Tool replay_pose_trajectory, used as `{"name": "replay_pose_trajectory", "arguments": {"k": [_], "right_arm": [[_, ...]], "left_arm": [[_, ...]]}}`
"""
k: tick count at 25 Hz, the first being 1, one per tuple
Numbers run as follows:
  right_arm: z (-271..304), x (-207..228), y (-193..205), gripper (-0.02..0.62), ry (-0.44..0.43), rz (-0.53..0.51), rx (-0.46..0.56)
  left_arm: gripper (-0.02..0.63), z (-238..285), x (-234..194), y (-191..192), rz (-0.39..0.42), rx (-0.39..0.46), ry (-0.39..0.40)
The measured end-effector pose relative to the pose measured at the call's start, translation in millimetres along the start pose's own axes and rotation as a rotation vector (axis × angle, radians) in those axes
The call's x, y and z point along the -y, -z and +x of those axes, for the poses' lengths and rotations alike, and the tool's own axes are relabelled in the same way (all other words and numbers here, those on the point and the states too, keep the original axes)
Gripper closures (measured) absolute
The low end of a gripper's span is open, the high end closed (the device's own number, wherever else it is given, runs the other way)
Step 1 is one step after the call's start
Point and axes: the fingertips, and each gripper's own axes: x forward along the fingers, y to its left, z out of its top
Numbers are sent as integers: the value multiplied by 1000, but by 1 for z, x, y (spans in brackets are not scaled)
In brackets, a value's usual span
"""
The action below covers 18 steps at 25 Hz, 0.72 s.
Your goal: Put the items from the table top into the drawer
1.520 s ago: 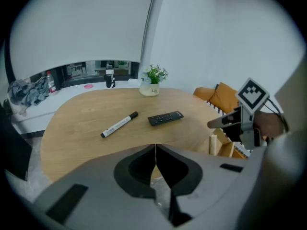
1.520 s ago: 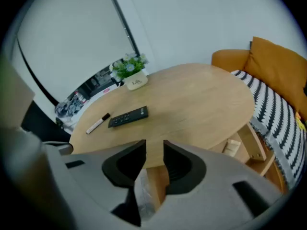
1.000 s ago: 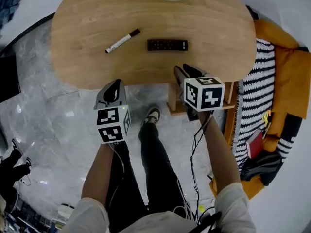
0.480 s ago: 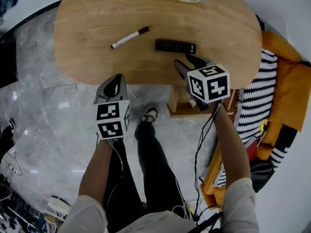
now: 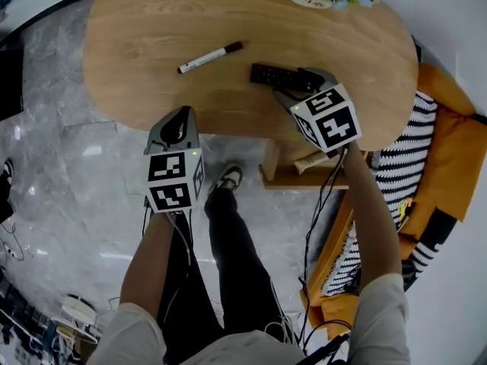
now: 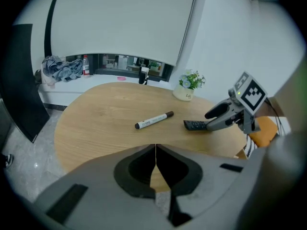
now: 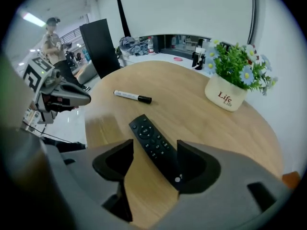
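- The oval wooden table top point(image 5: 152, 21) is a light honey-tan with fine, paler grain lines.
- The slim plastic remote control point(image 7: 152, 143) is matt black, with small grey-white marks on its buttons.
- The marker pen point(image 5: 211, 57) has a white barrel with dark print and a dark brown cap.
- The round flower pot point(image 7: 224, 96) is cream with red lettering; its plant has green leaves and white and pale blue blooms.
- The polished stone floor point(image 5: 68, 188) is grey, veined in white.
- The striped fabric point(image 5: 392, 158) has black and white bands; the seat point(image 5: 449, 112) beneath it is mustard-orange.
- The person's trousers point(image 5: 236, 257) are black and the sleeves point(image 5: 377, 318) white.
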Motion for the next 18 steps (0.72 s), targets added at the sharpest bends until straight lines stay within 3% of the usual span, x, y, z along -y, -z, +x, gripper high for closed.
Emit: {"name": "replay_pose_trajectory", "arguments": {"k": [9, 18], "right_arm": [[24, -3, 0, 286, -82, -286, -100], [32, -7, 8, 379, -169, -379, -167]], "left_arm": [[595, 5, -6, 3, -29, 2, -24], [595, -1, -7, 5, -30, -3, -34]]}}
